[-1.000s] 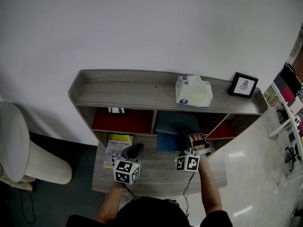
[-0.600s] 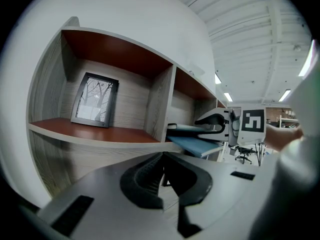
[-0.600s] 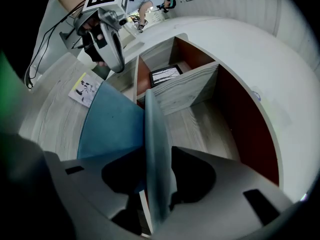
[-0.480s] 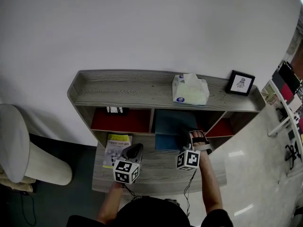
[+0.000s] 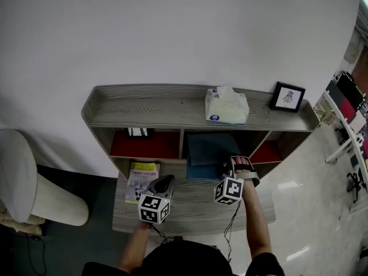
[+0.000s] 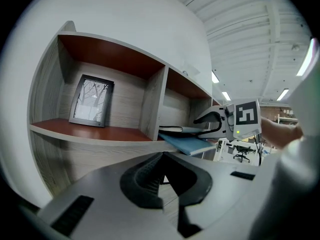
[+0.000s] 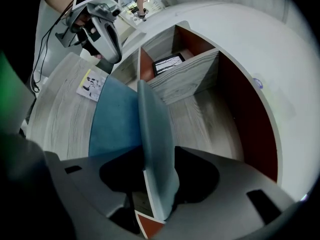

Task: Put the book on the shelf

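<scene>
Right gripper view: released right tool (image 7: 157, 166), just spread wider around a blue book (image 7: 152, 129) without pinching it, book lodged in the middle compartment of the grey shelf (image 5: 149, 111), its near end half hidden by the tool's body. Left gripper view: clenched, empty left tool (image 6: 162, 156), held over the surface (image 5: 190, 211). Further out in head view: yellow booklet (image 5: 141, 180) with print too small to read, tissue pack (image 5: 226, 106) with an illegible blue label.

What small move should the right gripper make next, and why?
Probably draw the right gripper straight back. Its jaws have just been opening and stand clear of the book between them, which already lies in the middle compartment.
</scene>
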A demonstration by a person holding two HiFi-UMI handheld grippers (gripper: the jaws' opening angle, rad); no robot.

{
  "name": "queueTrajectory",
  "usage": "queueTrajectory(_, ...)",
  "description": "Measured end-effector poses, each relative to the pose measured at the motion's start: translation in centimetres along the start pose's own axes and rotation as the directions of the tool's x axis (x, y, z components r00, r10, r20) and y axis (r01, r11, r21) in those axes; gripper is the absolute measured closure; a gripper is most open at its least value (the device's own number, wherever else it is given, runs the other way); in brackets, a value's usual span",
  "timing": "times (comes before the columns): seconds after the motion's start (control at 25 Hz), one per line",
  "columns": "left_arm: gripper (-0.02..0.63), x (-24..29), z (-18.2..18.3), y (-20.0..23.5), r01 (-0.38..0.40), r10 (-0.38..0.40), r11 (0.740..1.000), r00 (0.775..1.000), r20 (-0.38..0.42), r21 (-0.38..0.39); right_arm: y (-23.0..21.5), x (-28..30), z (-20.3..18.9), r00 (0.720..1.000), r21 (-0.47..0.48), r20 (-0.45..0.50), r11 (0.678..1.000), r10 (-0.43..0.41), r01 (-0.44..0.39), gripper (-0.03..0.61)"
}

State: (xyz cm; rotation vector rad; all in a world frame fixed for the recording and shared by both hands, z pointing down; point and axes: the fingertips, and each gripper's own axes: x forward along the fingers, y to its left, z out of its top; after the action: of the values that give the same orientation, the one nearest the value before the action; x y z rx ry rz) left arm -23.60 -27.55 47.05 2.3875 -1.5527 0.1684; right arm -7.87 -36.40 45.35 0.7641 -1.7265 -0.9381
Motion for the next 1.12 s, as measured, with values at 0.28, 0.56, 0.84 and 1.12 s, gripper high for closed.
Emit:
queueTrajectory(0.28,0.606,-0.8,-0.5,-0.2,-0.004,0.004,1.0,1.0,-0.005,-0.02,0.5,-1.0,-0.1,0.999,0.009,-0.015,0.999,0.043,-0.043,0.364)
queueTrajectory(0.56,0.606,-1.5,-0.8,-0.9,0.003,-0.003,1.0,1.0,-0.005,-0.01,0.7,-2.4,-0.3,1.0,0.018,-0.014,1.0,0.021,-0.02,0.364)
queueTrajectory(0.84,0.606,-2.1,-0.4,-2.7,0.011,-0.011,1.0,1.0,0.006,0.003,-0.9,-6.2,-0.1,0.996,0.131,0.052,0.989,-0.073,0.066,0.365)
queueTrajectory(1.12,0.606,-3.2,-0.2,-6.0,0.022,-0.023,0.999,1.0,0.02,0.042,-0.7,-11.5,-1.7,0.976,0.427,0.121,0.897,-0.181,0.113,0.416)
